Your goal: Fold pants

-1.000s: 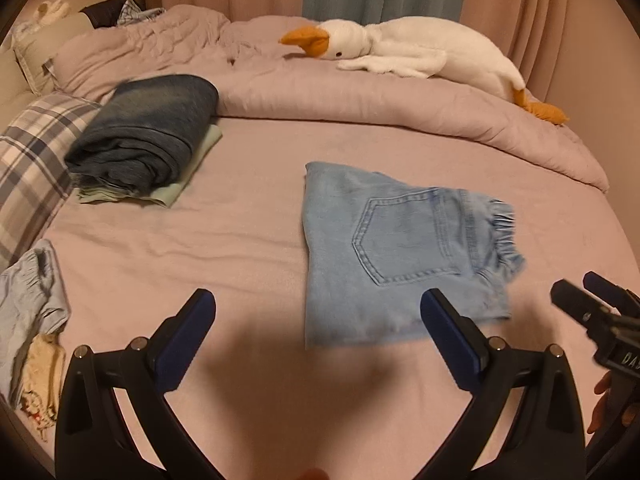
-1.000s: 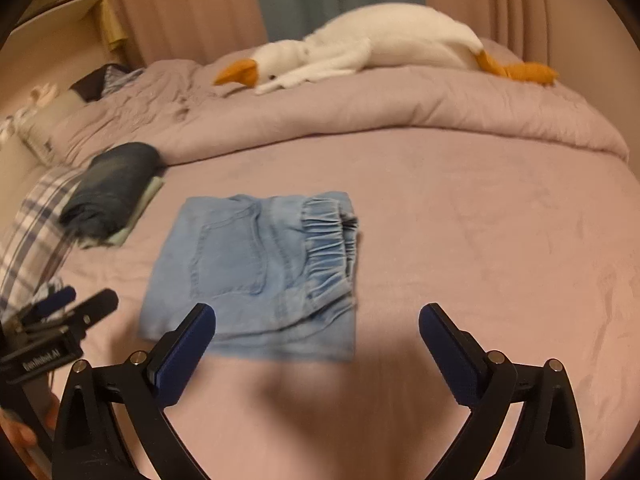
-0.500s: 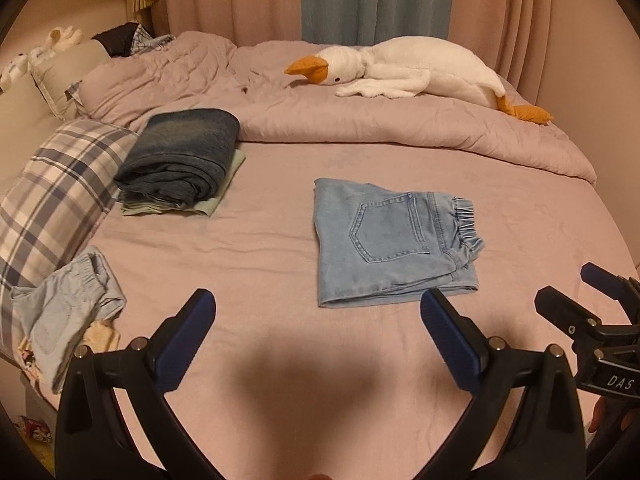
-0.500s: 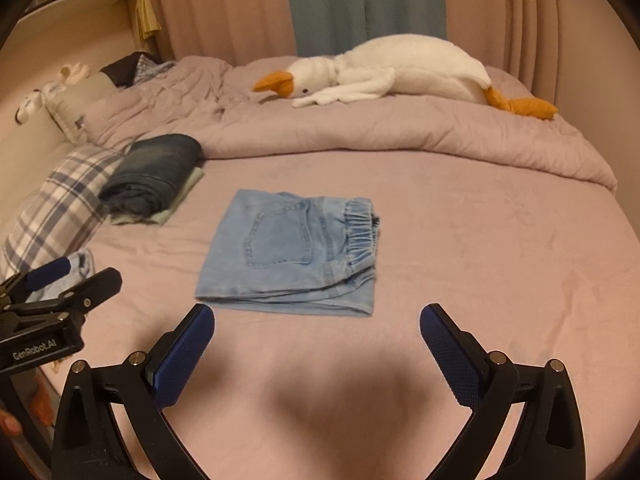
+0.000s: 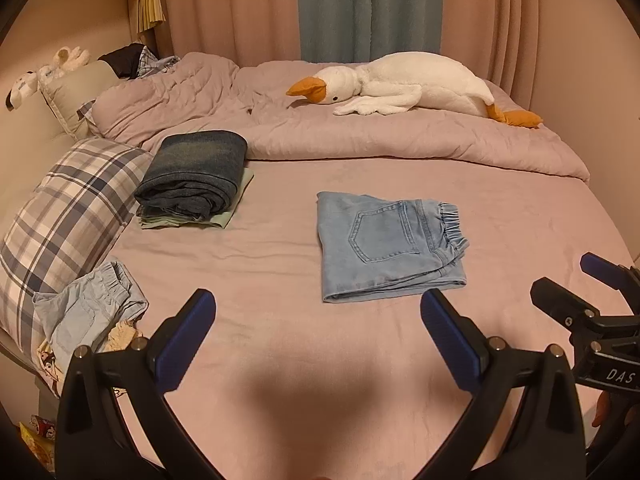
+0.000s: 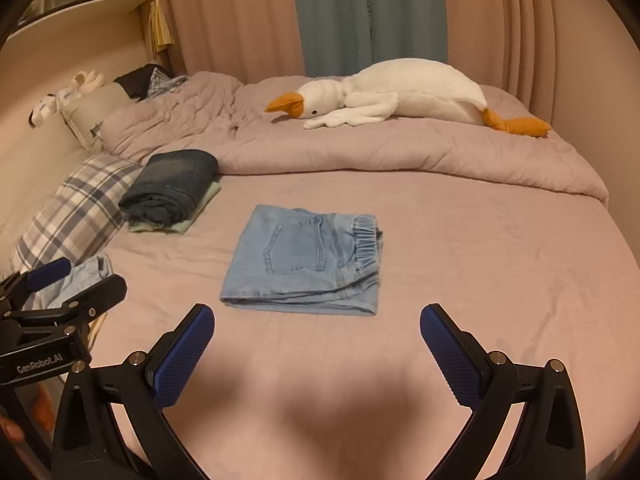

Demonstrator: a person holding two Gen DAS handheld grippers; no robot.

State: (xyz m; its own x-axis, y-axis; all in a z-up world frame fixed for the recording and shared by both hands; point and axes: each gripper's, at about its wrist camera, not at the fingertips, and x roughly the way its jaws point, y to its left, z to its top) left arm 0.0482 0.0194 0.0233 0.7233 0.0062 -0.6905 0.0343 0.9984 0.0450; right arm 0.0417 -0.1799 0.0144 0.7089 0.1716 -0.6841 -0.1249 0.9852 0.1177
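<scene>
Both grippers, left gripper [image 5: 318, 322] and right gripper [image 6: 316, 338], hang with jaws spread wide and empty above the bed's [image 6: 500, 248] near edge; the folded light-blue pants [image 6: 306, 260] lie flat mid-bed, well apart from them.
</scene>
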